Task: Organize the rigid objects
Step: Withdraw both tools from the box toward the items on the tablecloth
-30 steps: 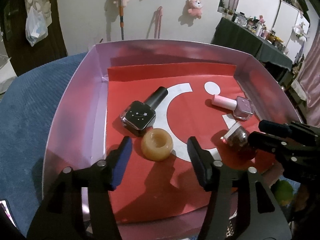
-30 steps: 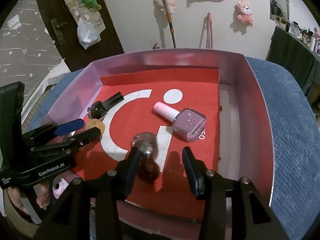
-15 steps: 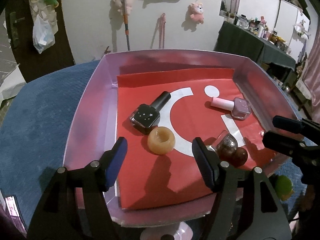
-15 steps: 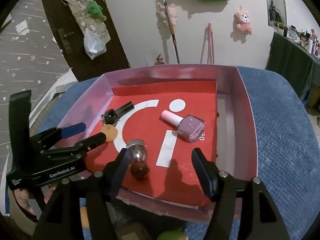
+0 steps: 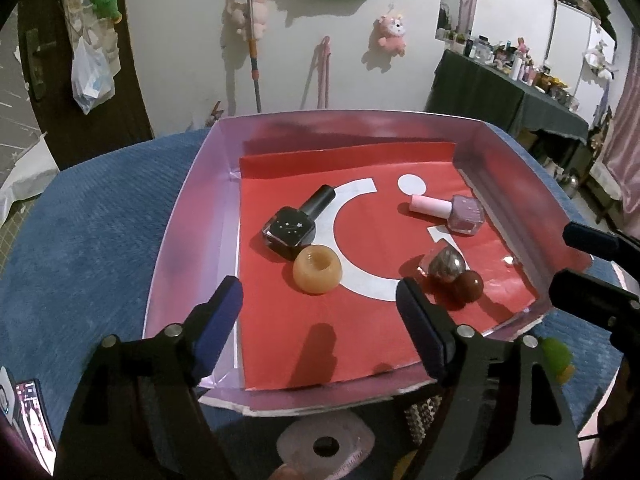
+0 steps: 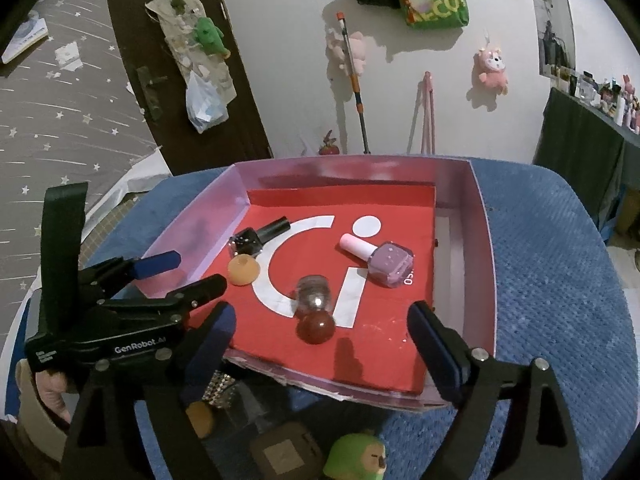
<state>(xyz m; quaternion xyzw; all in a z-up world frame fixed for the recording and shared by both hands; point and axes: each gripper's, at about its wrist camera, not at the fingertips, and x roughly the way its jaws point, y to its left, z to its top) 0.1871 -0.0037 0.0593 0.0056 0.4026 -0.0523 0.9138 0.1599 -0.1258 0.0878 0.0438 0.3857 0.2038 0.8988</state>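
Blue cloth (image 5: 92, 240) covers the counter under a pink tray (image 5: 188, 216) lined with red paper. Both grippers, left (image 5: 320, 320) and right (image 6: 320, 340), hover at the tray's near edge, fingers wide, opening, nothing between them. Just beyond lie an orange ring (image 5: 317, 269) touching a black bottle (image 5: 294, 226), a red-capped bottle (image 6: 314, 304), and farther right a lilac bottle (image 6: 380, 258).
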